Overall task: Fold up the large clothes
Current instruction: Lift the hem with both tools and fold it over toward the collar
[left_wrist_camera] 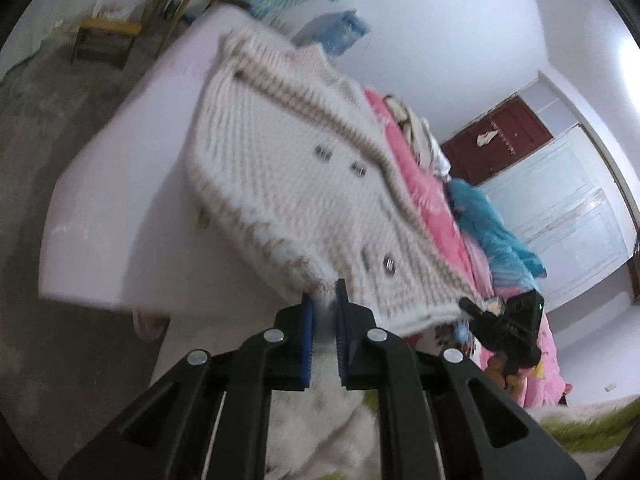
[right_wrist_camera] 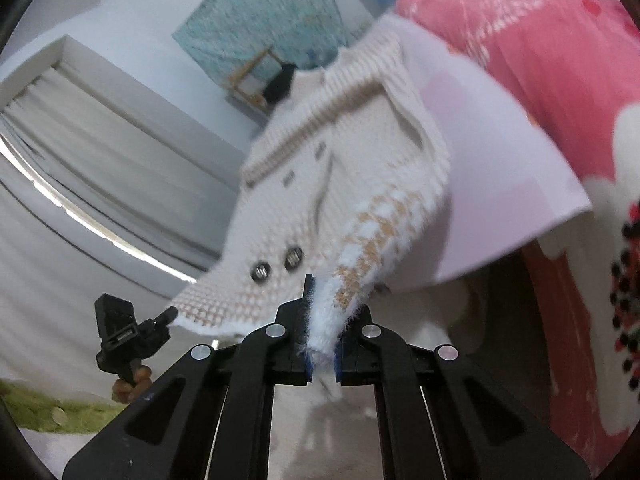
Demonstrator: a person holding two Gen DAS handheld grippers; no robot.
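Observation:
A cream knitted cardigan (left_wrist_camera: 296,168) with tan trim and metal buttons lies stretched over a pale pink bed sheet (left_wrist_camera: 120,184). My left gripper (left_wrist_camera: 324,300) is shut on the hem's near corner, the white knit pinched between its blue pads. In the right wrist view the same cardigan (right_wrist_camera: 320,184) hangs lifted off the sheet (right_wrist_camera: 500,184), and my right gripper (right_wrist_camera: 322,312) is shut on the other hem corner, with the fabric bunched between its fingers. Each view shows the other gripper, black, at the far end of the hem (left_wrist_camera: 504,324) (right_wrist_camera: 132,332).
A pink floral quilt (left_wrist_camera: 416,176) and a blue garment (left_wrist_camera: 492,228) lie along the bed's far side. A wooden stool (left_wrist_camera: 108,36) stands on the concrete floor beyond the bed. A dark red door (left_wrist_camera: 500,140) and white curtains (right_wrist_camera: 80,160) line the walls.

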